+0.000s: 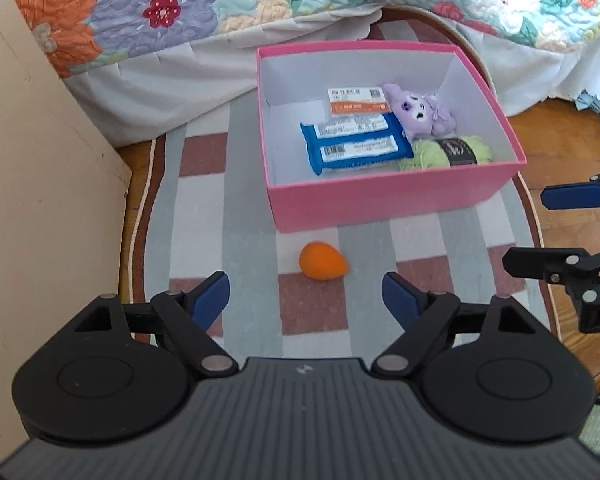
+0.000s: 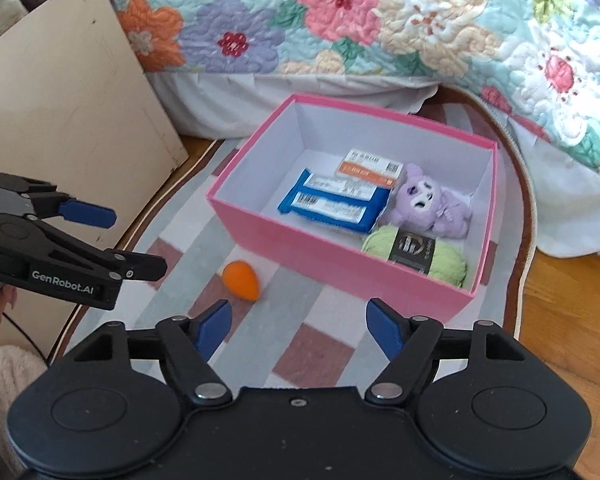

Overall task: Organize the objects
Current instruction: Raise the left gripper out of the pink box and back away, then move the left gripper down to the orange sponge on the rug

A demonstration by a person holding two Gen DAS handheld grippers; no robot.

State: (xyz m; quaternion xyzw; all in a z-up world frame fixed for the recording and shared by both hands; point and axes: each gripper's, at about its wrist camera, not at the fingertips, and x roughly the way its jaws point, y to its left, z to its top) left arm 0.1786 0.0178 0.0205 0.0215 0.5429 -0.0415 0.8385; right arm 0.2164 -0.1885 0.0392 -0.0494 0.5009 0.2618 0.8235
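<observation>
A pink box [image 1: 380,204] [image 2: 300,248] with a white inside stands on the striped rug. It holds a blue packet [image 1: 356,148] [image 2: 332,202], an orange-and-white packet [image 1: 358,100] [image 2: 374,168], a purple plush toy [image 1: 418,112] [image 2: 430,206] and a green yarn skein [image 1: 432,152] [image 2: 416,254]. An orange egg-shaped sponge [image 1: 323,266] [image 2: 242,274] lies on the rug in front of the box. My left gripper [image 1: 306,294] [image 2: 136,242] hangs open and empty just short of the sponge. My right gripper [image 2: 299,314] [image 1: 526,228] is open and empty near the box's front corner.
The rug [image 1: 204,208] [image 2: 324,344] lies on a wooden floor [image 1: 560,140]. A bed with a floral quilt [image 1: 160,8] [image 2: 380,20] runs behind the box. A cream board [image 1: 40,160] [image 2: 68,100] leans at the left.
</observation>
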